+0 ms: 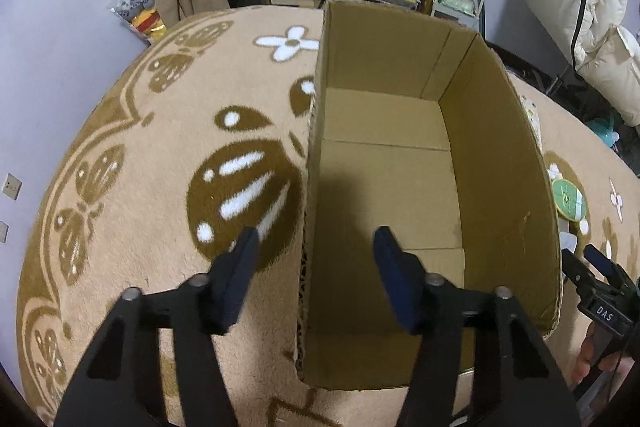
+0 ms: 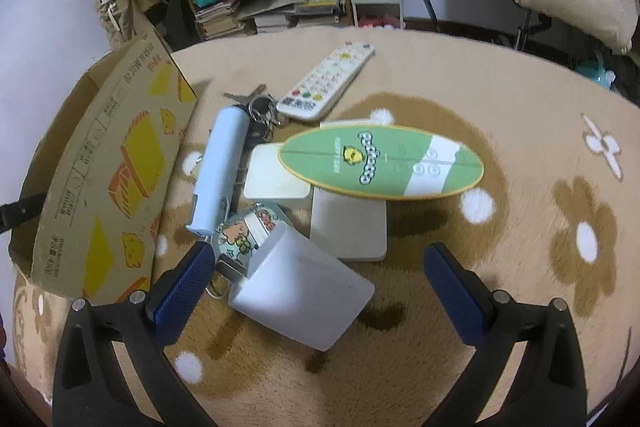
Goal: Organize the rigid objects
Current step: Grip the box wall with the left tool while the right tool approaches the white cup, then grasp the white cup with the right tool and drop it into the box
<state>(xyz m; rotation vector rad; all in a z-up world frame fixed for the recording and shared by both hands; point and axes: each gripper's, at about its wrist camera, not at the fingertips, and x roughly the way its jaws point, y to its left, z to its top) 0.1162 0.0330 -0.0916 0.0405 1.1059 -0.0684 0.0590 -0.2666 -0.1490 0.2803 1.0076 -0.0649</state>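
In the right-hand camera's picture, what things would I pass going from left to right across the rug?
Cardboard box → pale blue cylinder → green oval board → white flower pattern on the rug.

- The left gripper [image 1: 316,239] is spread wide, its two dark-blue padded fingers [image 1: 244,267] well apart with nothing between them, angled forward and downward.
- The right gripper [image 2: 318,259] is likewise spread wide, nothing clasped between its blue textured pads [image 2: 182,283].
- In the left wrist view the right gripper [image 1: 588,259] shows at the right edge, just beside the left one, with part of a hand [image 1: 592,351] beneath it.
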